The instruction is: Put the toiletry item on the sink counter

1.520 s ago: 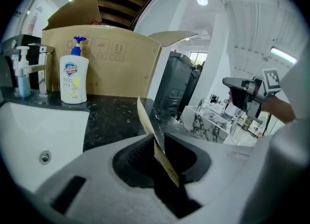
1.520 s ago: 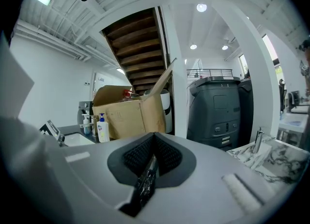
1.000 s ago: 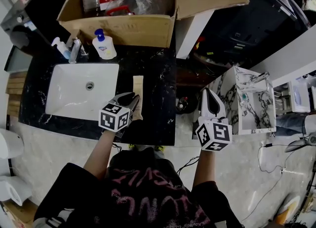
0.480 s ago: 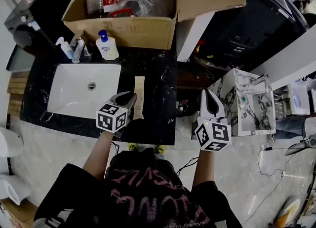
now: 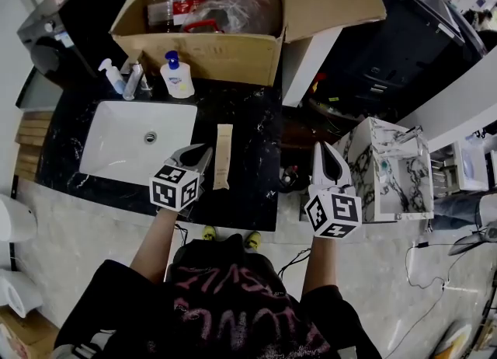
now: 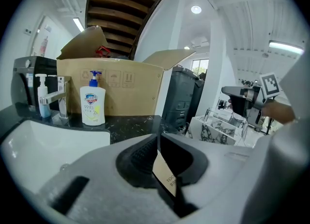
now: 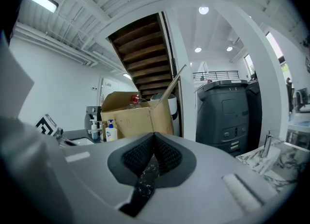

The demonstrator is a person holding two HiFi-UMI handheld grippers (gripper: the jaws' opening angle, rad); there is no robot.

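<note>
While both grippers hang at the counter's front, the flat beige plastic toiletry tube (image 5: 223, 155) lies lengthwise on the black marble counter (image 5: 256, 136), just right of the white rectangular sink basin (image 5: 116, 144). The left gripper (image 5: 203, 151), at the basin's front right corner, is closed on nothing, with the tube just beside it. The right gripper (image 5: 325, 148), well right of the basin and off the counter, is likewise closed and empty.

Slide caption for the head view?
Beige toiletry pack on black counter beside sink; left gripper next to it, right gripper off-counter.
</note>
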